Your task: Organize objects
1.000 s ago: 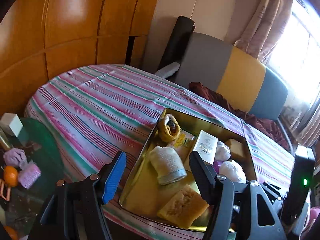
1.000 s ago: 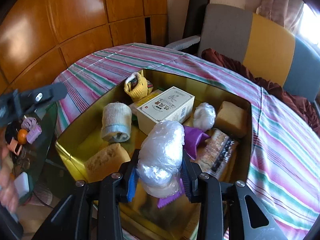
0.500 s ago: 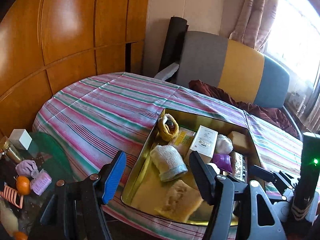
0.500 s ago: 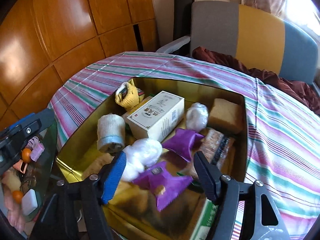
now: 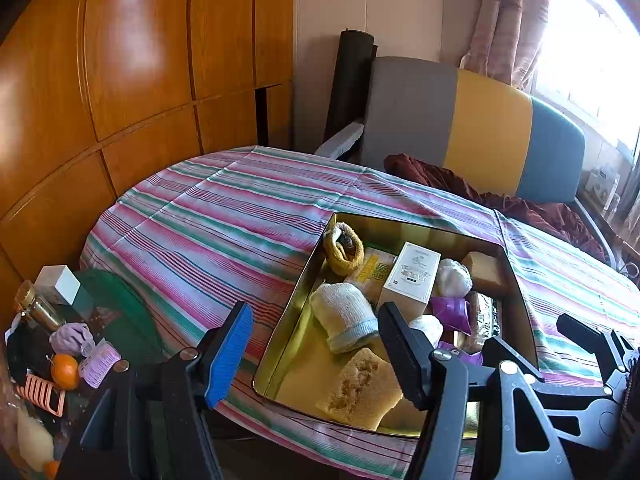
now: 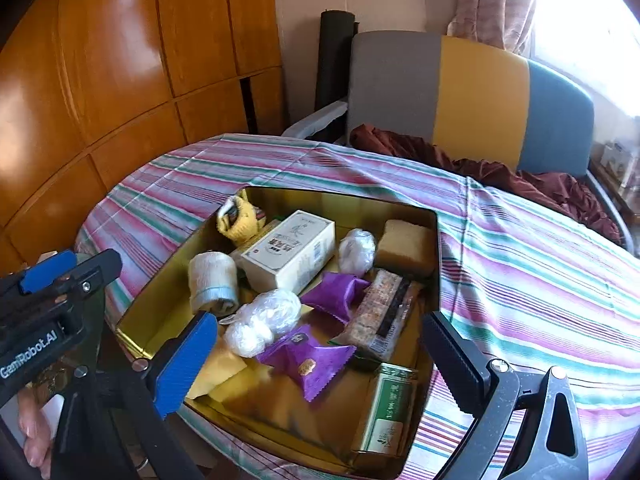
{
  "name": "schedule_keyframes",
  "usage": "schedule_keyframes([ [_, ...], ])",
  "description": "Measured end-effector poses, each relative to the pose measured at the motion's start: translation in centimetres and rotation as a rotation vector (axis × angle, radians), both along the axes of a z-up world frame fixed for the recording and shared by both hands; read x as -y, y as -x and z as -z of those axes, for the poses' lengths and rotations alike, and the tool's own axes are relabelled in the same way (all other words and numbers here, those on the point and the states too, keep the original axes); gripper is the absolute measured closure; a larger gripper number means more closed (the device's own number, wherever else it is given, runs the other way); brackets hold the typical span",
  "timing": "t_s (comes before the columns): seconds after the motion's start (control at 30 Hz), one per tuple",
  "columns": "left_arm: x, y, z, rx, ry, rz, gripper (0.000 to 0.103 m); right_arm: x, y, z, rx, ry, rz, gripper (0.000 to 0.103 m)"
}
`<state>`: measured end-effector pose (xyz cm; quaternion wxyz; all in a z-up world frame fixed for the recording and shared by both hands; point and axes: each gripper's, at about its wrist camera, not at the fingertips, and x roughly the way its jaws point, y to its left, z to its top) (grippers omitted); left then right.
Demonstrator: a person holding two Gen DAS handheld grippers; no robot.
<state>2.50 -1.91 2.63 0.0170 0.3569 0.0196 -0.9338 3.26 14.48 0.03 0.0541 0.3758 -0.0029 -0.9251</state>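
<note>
A gold metal box (image 6: 160,292) (image 5: 296,292) sits on the striped tablecloth (image 6: 520,264). Inside lie a white carton (image 6: 288,252), a clear plastic bundle (image 6: 262,322), two purple packets (image 6: 306,364), a rolled sock (image 6: 212,282), a yellow glove (image 6: 240,218), sponges (image 5: 360,392) and a green tin (image 6: 386,412). My right gripper (image 6: 320,364) is open and empty, above the box's near edge. My left gripper (image 5: 316,352) is open and empty, at the box's left near corner.
A small glass side table (image 5: 104,312) at the left holds an orange (image 5: 64,370), a jar, a white cube and small purple items. A grey, yellow and blue sofa (image 5: 480,128) with dark red cloth stands behind the table. Wooden panels line the left wall.
My right gripper opened and let the plastic bundle drop into the box, then drew back and up. My left gripper also drew back from the box.
</note>
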Motion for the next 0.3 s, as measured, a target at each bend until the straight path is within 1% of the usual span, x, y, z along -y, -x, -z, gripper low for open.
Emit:
schedule_keyframes([
  [0.17,-0.06,0.1,0.09,0.007,-0.013,0.012,0.038,-0.15,-0.09,0.01,0.001,0.001,0.017,0.0],
  [0.23,-0.06,-0.02,0.13,-0.006,-0.007,0.005,0.042,-0.13,-0.08,0.08,0.002,-0.001,0.019,0.0],
  [0.3,-0.15,0.0,0.16,-0.012,0.007,0.0,0.042,-0.09,-0.04,0.11,0.002,-0.002,0.019,0.0],
])
